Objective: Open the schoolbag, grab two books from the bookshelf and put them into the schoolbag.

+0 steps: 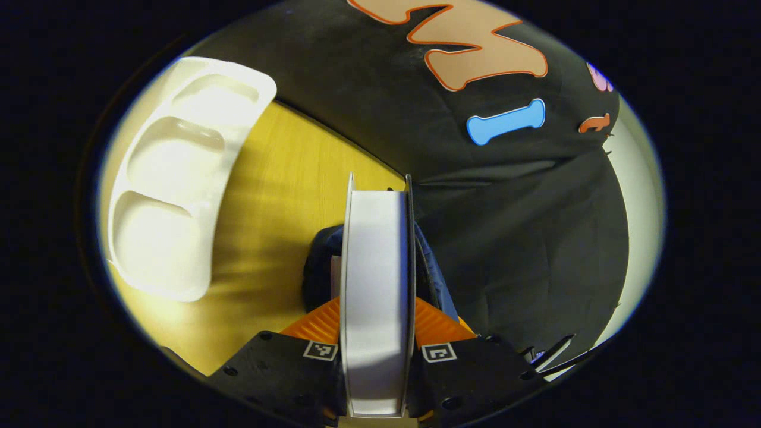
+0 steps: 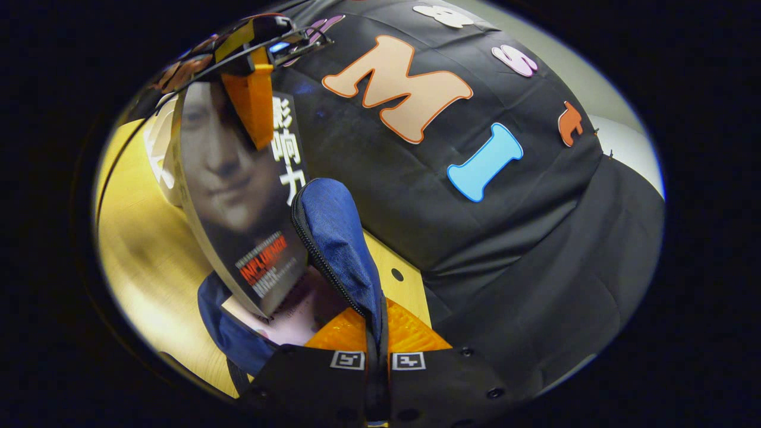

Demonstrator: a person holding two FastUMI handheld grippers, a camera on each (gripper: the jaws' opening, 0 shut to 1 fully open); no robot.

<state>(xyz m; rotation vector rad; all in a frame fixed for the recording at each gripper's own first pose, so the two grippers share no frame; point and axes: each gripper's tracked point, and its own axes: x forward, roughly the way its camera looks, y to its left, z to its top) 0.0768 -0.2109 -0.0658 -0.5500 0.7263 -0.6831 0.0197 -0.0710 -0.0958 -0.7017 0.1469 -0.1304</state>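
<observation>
My left gripper (image 1: 377, 324) is shut on a book (image 1: 376, 267), held upright with its white page edge facing me. Under the book lies the dark blue schoolbag (image 1: 318, 261). In the right gripper view the same book (image 2: 238, 196) shows a dark cover with a face, and its lower corner is inside the bag's mouth, with the left gripper (image 2: 252, 107) pinching its top. My right gripper (image 2: 377, 333) is shut on the schoolbag's zippered flap (image 2: 336, 232) and holds it up. A second book (image 2: 291, 318) with a pale cover lies inside the bag.
A white moulded tray (image 1: 172, 172) with three hollows lies on the yellow wooden table (image 1: 279, 178), left of the bag; its edge (image 2: 160, 142) shows behind the book. The booth's black cloth wall stands close behind the bag.
</observation>
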